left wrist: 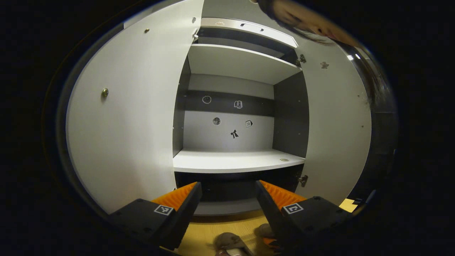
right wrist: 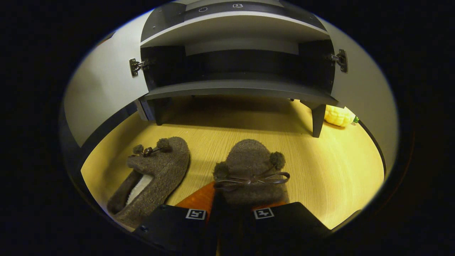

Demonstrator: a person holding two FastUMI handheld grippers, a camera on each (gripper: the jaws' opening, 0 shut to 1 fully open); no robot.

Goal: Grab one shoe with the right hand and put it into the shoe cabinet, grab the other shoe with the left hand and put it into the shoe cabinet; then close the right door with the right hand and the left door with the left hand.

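Two brown fuzzy shoes with pom-poms and thin bows are on the wooden floor in front of the shoe cabinet (right wrist: 234,89). In the right gripper view, the right shoe (right wrist: 250,167) has its heel end between my fingers, and my right gripper (right wrist: 231,201) is shut on it. The left shoe (right wrist: 156,174) lies free beside it, tilted to the left. In the left gripper view, my left gripper (left wrist: 228,188) is open and holds nothing. It faces the open cabinet's middle shelf (left wrist: 238,161), and the shoes (left wrist: 233,241) lie on the floor below it.
Both cabinet doors stand wide open: the left door (left wrist: 128,117) and the right door (left wrist: 337,128). The shelves hold nothing. A yellow object (right wrist: 339,115) lies on the floor by the cabinet's right leg (right wrist: 317,121). A person's hair (left wrist: 305,21) hangs at the top.
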